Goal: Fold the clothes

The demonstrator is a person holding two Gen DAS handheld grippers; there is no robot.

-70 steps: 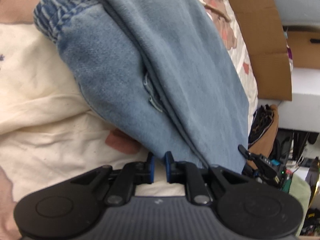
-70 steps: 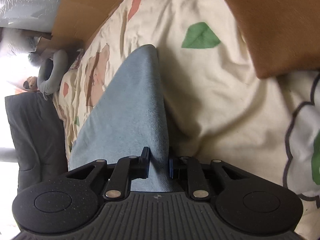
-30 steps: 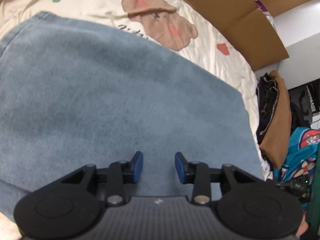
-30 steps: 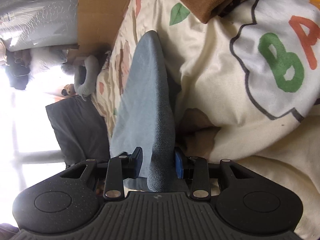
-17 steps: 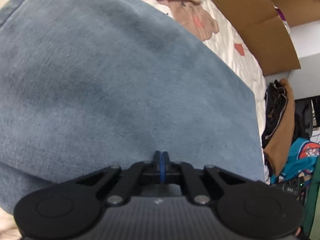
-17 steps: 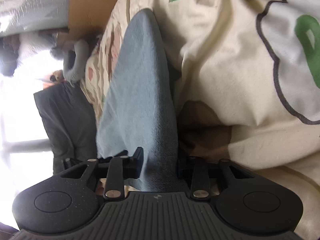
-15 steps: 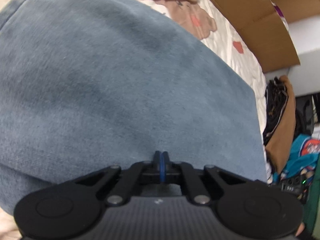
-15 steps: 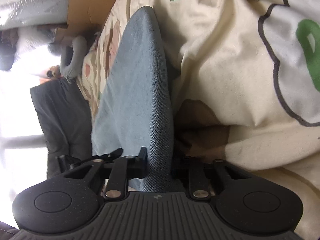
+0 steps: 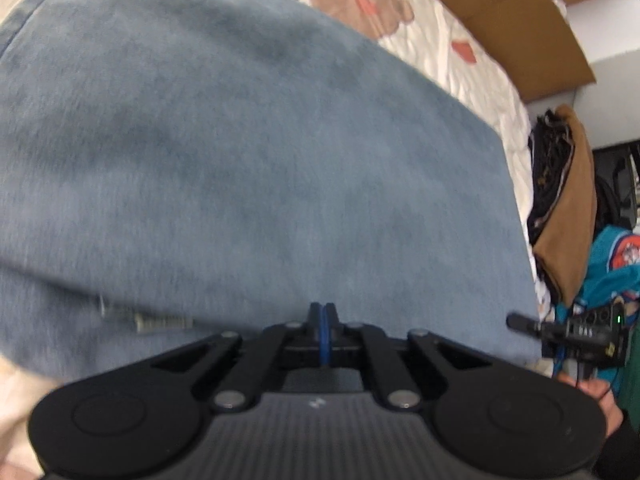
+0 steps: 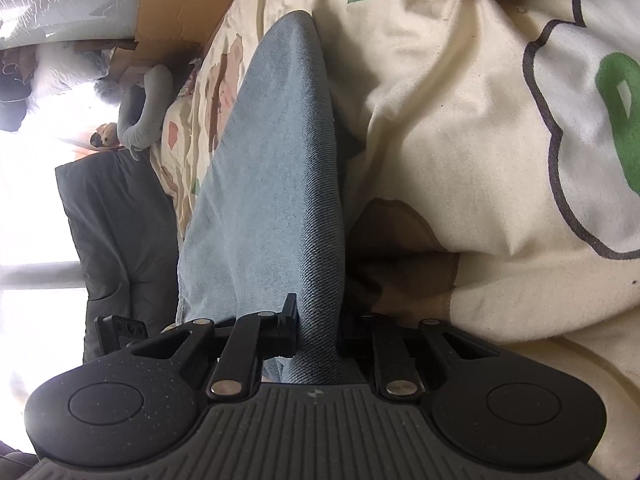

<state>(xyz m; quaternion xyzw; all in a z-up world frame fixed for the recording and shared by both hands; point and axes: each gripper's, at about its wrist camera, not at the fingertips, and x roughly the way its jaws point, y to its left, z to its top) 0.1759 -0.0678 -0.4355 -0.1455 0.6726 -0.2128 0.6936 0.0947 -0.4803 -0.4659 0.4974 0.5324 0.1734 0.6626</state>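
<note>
So, biggest first: bedspread (image 10: 460, 128), cream with cartoon prints, covers the bed under everything. On it lie the jeans (image 9: 248, 152), pale blue denim, spread flat and filling most of my left wrist view, already doubled over at least once as I read it, since the right wrist view shows a thick rounded fold edge. Cardboard (image 9: 516, 20) stands along the far side of the bed, and a pile of brown and dark clothes (image 9: 560, 200) sits off the bed edge at right.

My right gripper (image 10: 318, 332) is clamped on the near end of that folded denim edge, jaws narrow, having just closed in on the cloth, which sits pinched between them. My left gripper (image 9: 323, 320) has its blue pads fully together just over the flat denim; I cannot tell whether any cloth is caught between them.

Progress, my guess: the jeans are partly folded, one lengthwise fold down. Left to do: bring the gripped end over for another fold, smooth it, then the other clothes in the pile.
</note>
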